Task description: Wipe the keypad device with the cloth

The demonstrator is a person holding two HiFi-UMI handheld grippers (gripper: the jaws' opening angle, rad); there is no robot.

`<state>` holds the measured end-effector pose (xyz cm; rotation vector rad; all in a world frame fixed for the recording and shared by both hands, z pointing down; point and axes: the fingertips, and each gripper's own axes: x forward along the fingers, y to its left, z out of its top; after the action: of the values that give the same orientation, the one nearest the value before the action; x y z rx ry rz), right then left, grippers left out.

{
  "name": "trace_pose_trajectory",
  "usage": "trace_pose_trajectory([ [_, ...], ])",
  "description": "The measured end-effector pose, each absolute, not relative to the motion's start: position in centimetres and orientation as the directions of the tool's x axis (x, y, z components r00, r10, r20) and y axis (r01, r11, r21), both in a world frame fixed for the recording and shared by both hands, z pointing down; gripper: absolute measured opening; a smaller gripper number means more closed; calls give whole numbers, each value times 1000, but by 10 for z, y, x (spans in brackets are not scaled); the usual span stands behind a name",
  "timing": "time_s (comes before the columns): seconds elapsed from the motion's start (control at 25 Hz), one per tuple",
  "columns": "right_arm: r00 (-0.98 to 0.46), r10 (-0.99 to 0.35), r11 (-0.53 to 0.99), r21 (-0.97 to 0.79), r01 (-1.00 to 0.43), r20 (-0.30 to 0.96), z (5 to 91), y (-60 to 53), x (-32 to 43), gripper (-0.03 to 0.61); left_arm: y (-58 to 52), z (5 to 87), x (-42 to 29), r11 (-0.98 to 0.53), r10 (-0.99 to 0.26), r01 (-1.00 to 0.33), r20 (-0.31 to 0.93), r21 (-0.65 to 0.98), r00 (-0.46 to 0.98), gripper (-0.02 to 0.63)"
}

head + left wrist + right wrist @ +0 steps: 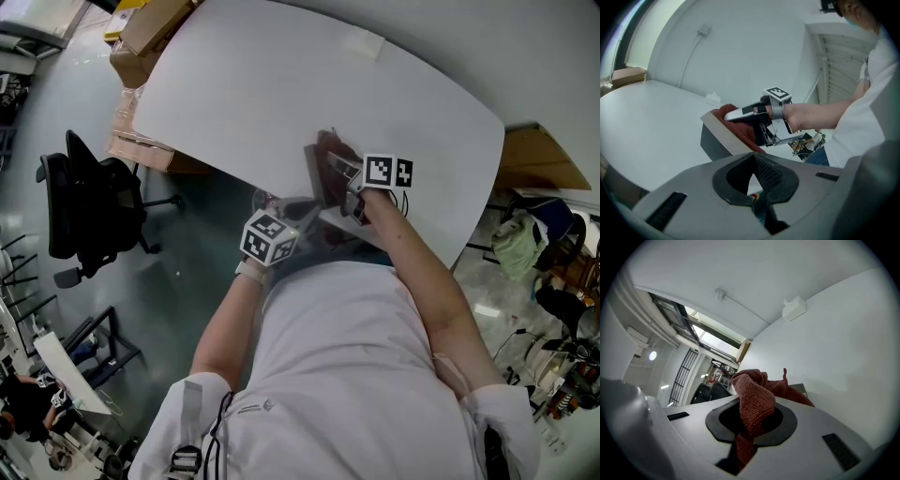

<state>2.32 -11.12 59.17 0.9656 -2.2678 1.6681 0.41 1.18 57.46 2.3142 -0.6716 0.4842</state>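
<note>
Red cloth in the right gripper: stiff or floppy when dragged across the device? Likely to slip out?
Probably floppy: the cloth folds over and bunches above the right gripper. Likely light too, since it lies draped on the keypad device. Its looped, towel-like weave should give the jaws friction, so slipping out seems unlikely.

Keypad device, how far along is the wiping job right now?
Done: the cloth is clamped in the right gripper and resting on the keypad device on the table. In hand: the cloth covers part of the device's top face. Left: unclear how much, since no view shows which parts are clean. The left gripper hangs shut, apart from the device.
</note>
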Motion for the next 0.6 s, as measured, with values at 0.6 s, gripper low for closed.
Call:
trace_pose_trajectory([
  [0.6, -701, -431, 70, -753, -654, 569, 633, -111, 66, 54, 13, 575, 3, -651, -318, -571, 502, 500, 804, 11],
])
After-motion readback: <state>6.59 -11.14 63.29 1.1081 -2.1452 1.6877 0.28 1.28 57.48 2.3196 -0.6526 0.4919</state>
